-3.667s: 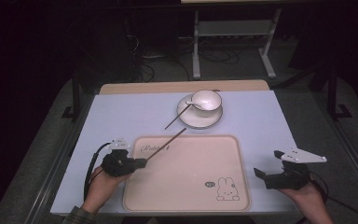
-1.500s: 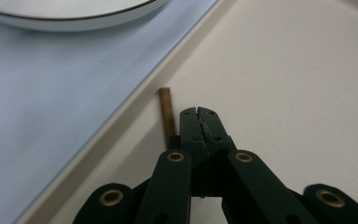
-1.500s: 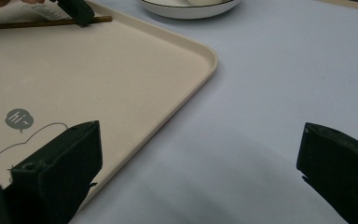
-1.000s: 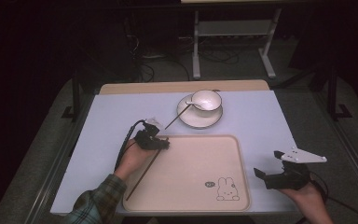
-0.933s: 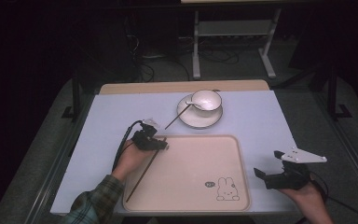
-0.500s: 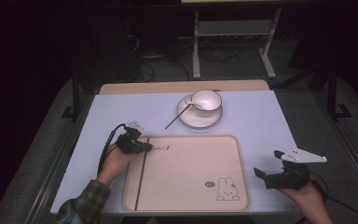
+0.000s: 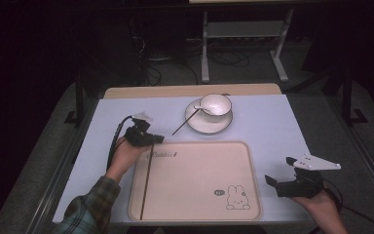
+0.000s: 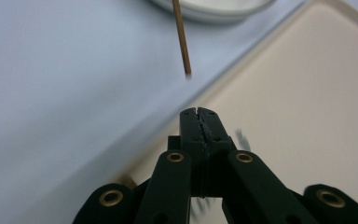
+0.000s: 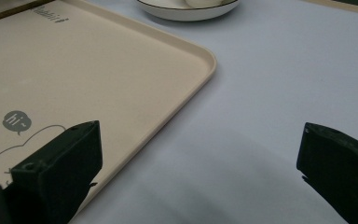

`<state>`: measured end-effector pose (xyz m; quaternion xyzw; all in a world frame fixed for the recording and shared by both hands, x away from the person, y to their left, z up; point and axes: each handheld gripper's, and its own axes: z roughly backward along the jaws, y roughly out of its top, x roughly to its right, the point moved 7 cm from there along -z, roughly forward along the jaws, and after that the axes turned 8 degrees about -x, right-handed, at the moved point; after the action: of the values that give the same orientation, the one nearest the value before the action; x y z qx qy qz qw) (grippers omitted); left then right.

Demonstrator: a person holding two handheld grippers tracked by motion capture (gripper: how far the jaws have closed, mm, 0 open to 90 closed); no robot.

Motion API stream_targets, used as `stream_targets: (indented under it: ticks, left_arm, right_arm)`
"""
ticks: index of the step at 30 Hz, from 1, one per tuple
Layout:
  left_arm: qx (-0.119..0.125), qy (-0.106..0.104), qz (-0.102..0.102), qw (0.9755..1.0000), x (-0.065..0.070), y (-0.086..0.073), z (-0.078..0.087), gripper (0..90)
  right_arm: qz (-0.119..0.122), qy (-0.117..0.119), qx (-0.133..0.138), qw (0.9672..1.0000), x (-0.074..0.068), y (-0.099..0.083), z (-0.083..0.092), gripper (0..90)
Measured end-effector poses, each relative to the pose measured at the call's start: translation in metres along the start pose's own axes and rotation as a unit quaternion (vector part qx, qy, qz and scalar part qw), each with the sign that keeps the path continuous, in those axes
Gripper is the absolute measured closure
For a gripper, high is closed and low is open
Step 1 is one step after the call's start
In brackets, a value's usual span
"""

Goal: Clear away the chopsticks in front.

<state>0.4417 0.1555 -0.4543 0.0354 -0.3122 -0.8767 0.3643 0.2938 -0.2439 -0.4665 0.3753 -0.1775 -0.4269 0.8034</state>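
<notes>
Chopstick (image 7: 145, 187) one lies along the tray's (image 7: 199, 214) left edge, so the left gripper (image 7: 157, 140), jaws closed and empty, aims at its mate (image 7: 182, 126) leaning on the saucer (image 7: 195, 124). Right gripper (image 7: 272, 183) waits wide open on the bench (image 7: 272, 122), likely spare.

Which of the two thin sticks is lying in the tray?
The stick along the tray's left edge, near the left gripper. The other stick leans on the saucer beyond the tray, its tip resting on the table.
</notes>
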Motion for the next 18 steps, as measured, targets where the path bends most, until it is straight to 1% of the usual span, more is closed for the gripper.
stream_targets:
  ticks: [1,2,3,4,5,6,7,8,9,10,11,15,16,17,18]
  left_arm:
    - [0.002,0.008,-0.005,0.9999,-0.001,0.017,-0.006,83.3]
    - [0.002,0.008,-0.005,0.9999,-0.001,0.017,-0.006,81.5]
    - [0.005,0.017,-0.009,0.9998,-0.002,0.032,-0.011,79.5]
    - [0.005,0.021,-0.01,0.9997,-0.003,0.042,-0.016,77.9]
    - [0.005,0.021,-0.01,0.9997,-0.003,0.042,-0.016,75.9]
    - [0.001,0.021,-0.011,0.9997,-0.003,0.049,-0.019,75.9]
    - [-0.004,0.016,-0.012,0.9998,-0.005,0.062,-0.029,72.7]
    - [-0.004,0.016,-0.012,0.9998,-0.005,0.062,-0.029,72.7]
    - [-0.006,0.015,-0.017,0.9997,-0.006,0.071,-0.037,72.9]
    - [-0.006,0.015,-0.017,0.9997,-0.006,0.071,-0.037,73.0]
    - [-0.005,0.013,-0.015,0.9998,-0.009,0.081,-0.048,73.0]
    - [-0.01,0.005,-0.015,0.9998,-0.013,0.092,-0.065,72.9]
    - [-0.01,0.005,-0.015,0.9998,-0.013,0.092,-0.065,72.9]
    - [-0.01,0.003,-0.011,0.9999,-0.014,0.095,-0.073,72.8]
    - [-0.011,0.001,-0.01,0.9999,-0.014,0.096,-0.076,72.9]
  right_arm:
    - [-0.001,0.0,-0.001,1.0,0.0,0.0,0.0,0.0]
    - [-0.001,0.0,-0.001,1.0,0.0,0.0,0.0,0.0]
    - [-0.001,0.001,-0.001,1.0,0.0,-0.001,0.0,0.0]
    - [-0.001,0.001,-0.001,1.0,0.0,-0.001,0.0,0.0]
    - [-0.001,0.002,0.0,1.0,0.001,-0.001,0.0,0.0]
    - [-0.001,0.002,0.0,1.0,0.001,-0.001,0.0,0.0]
    - [-0.001,0.002,0.001,1.0,0.001,-0.001,0.001,0.0]
    - [-0.001,0.002,0.001,1.0,0.001,-0.001,0.001,0.0]
    - [-0.001,0.003,0.002,1.0,0.001,-0.001,0.001,0.0]
    - [-0.001,0.003,0.002,1.0,0.001,-0.001,0.001,0.0]
    - [-0.001,0.004,0.002,1.0,0.001,-0.001,0.001,0.0]
    - [0.0,0.004,0.002,1.0,0.001,-0.001,0.001,0.0]
    - [0.001,0.005,0.002,1.0,0.001,-0.001,0.001,0.0]
    - [0.001,0.005,0.002,1.0,0.001,-0.001,0.001,0.0]
    - [0.001,0.005,0.002,1.0,0.001,-0.001,0.001,0.0]
